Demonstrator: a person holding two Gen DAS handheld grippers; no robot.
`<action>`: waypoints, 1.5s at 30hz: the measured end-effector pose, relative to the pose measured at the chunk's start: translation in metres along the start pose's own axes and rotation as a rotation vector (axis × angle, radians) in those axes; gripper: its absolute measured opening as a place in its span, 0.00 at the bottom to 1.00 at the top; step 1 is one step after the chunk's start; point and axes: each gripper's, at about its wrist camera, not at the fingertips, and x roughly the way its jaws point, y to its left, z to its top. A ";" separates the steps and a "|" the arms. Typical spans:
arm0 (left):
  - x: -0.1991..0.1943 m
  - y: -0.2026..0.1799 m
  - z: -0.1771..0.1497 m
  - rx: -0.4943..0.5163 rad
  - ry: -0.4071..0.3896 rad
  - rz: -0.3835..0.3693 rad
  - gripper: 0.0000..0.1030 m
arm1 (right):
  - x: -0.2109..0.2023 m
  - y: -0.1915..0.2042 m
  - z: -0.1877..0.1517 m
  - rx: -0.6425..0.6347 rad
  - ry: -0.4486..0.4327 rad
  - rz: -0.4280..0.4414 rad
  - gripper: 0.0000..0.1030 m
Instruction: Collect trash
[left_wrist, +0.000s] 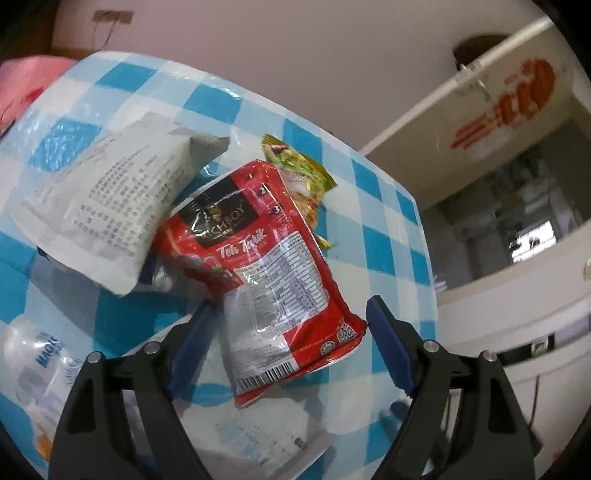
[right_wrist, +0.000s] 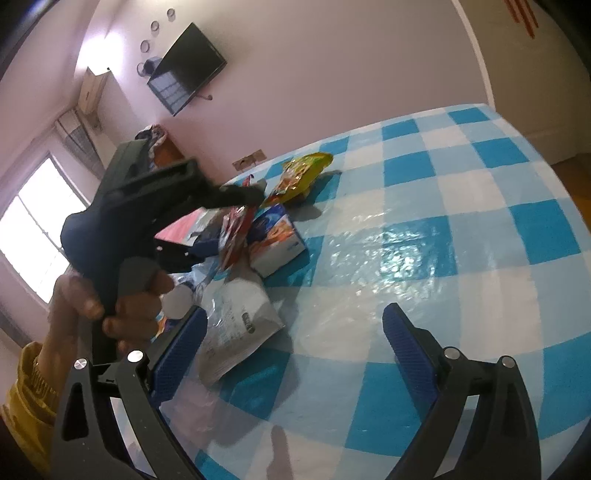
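1. The left gripper (left_wrist: 291, 321) has its blue jaws spread wide. A red Richboy Teh Tarik packet (left_wrist: 266, 273) lies between them, its lower end level with the jaw tips; whether either jaw touches it cannot be told.
2. The packet rests on a worktop (left_wrist: 369, 206) covered in a blue-and-white checked cloth under glossy clear plastic.
3. Beyond the left jaws, a yellow-green snack wrapper (left_wrist: 299, 170) pokes out from behind the red packet's far end.
4. To the left of the jaws and further out, a white pouch with small black print (left_wrist: 107, 199) overlaps the red packet's upper left corner.
5. A clear plastic bag with blue lettering (left_wrist: 40, 365) lies at the left side of the left jaws.
6. The right gripper (right_wrist: 295, 328) is wide open and holds nothing; bare checked cloth lies between its jaws.
7. Just beside its left jaw is a crumpled white pouch (right_wrist: 240, 325).
8. Further out sit a blue and white carton (right_wrist: 277, 240) and a yellow wrapper (right_wrist: 303, 173).
9. A hand (right_wrist: 110, 306) with a yellow sleeve grips the other gripper's black handle to the left.
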 end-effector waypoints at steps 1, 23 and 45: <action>0.001 0.000 0.001 -0.011 -0.001 -0.001 0.81 | 0.001 0.001 0.000 -0.006 0.005 0.003 0.92; -0.003 0.009 -0.004 -0.073 -0.040 0.038 0.49 | 0.019 0.012 -0.004 -0.053 0.066 0.011 0.92; -0.084 0.013 -0.041 0.062 -0.137 0.028 0.48 | 0.054 0.059 -0.014 -0.213 0.151 -0.039 0.92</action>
